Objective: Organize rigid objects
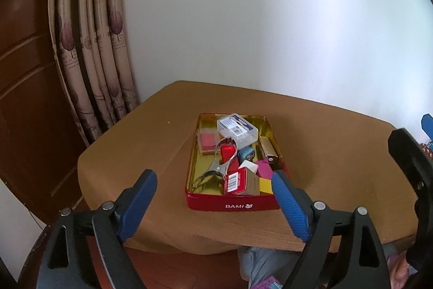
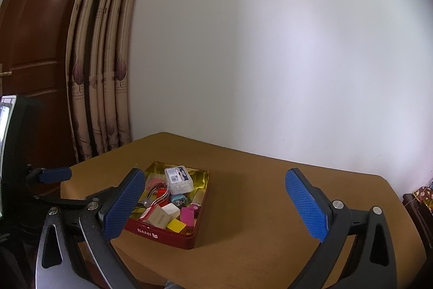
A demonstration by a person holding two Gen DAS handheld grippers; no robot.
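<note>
A red BAMI tin [image 1: 216,203] with a gold inside sits on the brown table [image 1: 130,142]. It holds a clear plastic case [image 1: 236,127], a metal nail clipper tool [image 1: 213,167], a red barcoded box [image 1: 236,180], pink, yellow and white blocks and a gold lighter-like piece [image 1: 268,149]. My left gripper [image 1: 213,191] is open and empty, just in front of the tin. The tin also shows in the right wrist view [image 2: 162,232]. My right gripper [image 2: 213,194] is open and empty, above the table to the tin's right.
A white wall stands behind the table. A patterned curtain [image 1: 92,45] and a dark wooden door [image 1: 24,72] are at the left. The table's near edge [image 1: 216,245] lies close below the left gripper. A dark stand with a gold item [image 2: 422,194] is at far right.
</note>
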